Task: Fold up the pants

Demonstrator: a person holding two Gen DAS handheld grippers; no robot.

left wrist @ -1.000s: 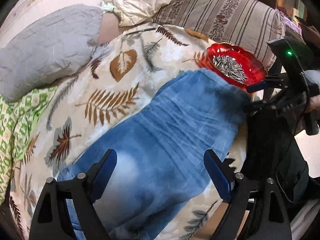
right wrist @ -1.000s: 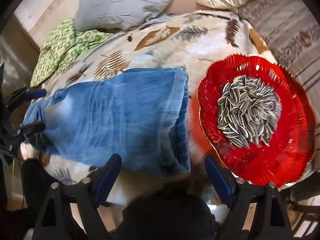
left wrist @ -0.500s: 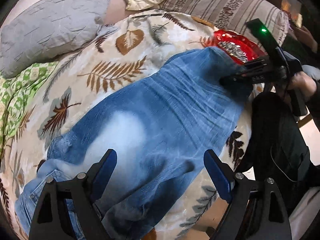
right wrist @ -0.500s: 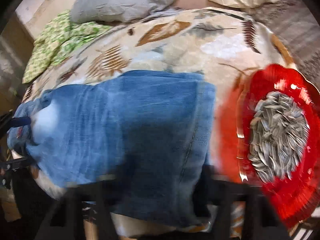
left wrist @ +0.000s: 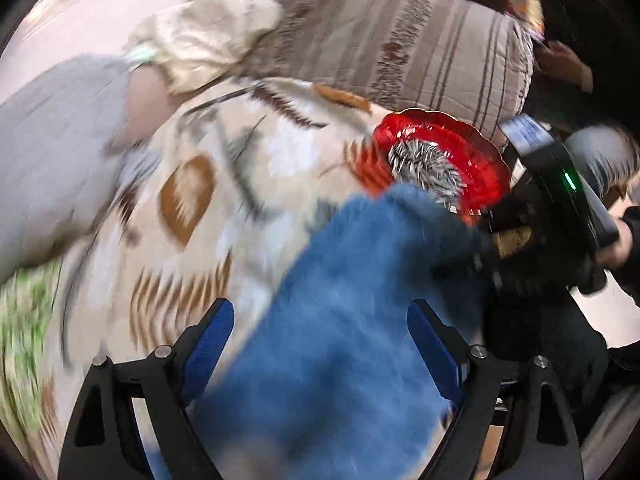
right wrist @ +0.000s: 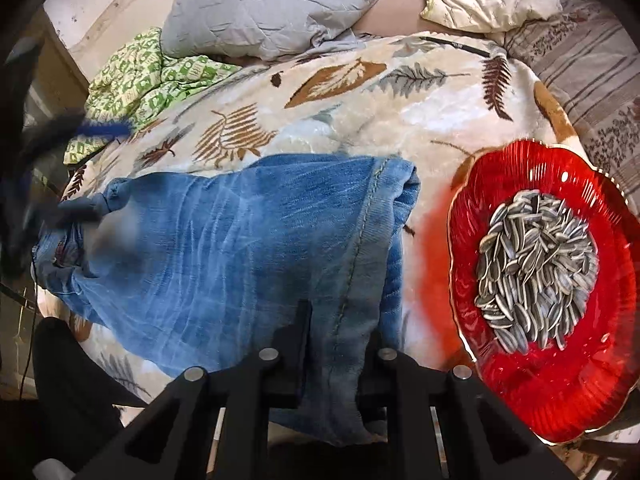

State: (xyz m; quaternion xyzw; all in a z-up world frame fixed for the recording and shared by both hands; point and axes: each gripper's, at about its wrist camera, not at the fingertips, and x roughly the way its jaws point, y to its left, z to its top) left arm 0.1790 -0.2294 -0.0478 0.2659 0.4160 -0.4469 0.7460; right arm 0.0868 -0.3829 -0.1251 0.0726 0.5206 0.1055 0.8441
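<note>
Blue jeans point(right wrist: 240, 248) lie folded across a leaf-patterned blanket point(right wrist: 340, 120). My right gripper point(right wrist: 340, 320) is shut on their near right edge, and a ridge of denim with a seam is pinched between its black fingers point(right wrist: 298, 320). In the left wrist view the jeans point(left wrist: 352, 300) run under my left gripper point(left wrist: 320, 332), which hangs open above them with nothing between its blue pads point(left wrist: 212, 332); this view is blurred by motion. The left gripper's fingers point(right wrist: 80, 210) also show as a blur over the jeans' far left end.
A red glass plate point(right wrist: 540, 392) heaped with sunflower seeds point(right wrist: 536, 264) sits right beside the jeans' right end. A grey pillow point(right wrist: 272, 4), a green patterned cloth point(right wrist: 140, 80) and a striped quilt point(left wrist: 400, 48) lie further back. A person's dark-clad legs point(right wrist: 72, 380) stand at the bed's near edge.
My right gripper has shut on the jeans' near right edge. The left gripper stays open and has swung over the jeans, first toward their left end, then back toward the plate.
</note>
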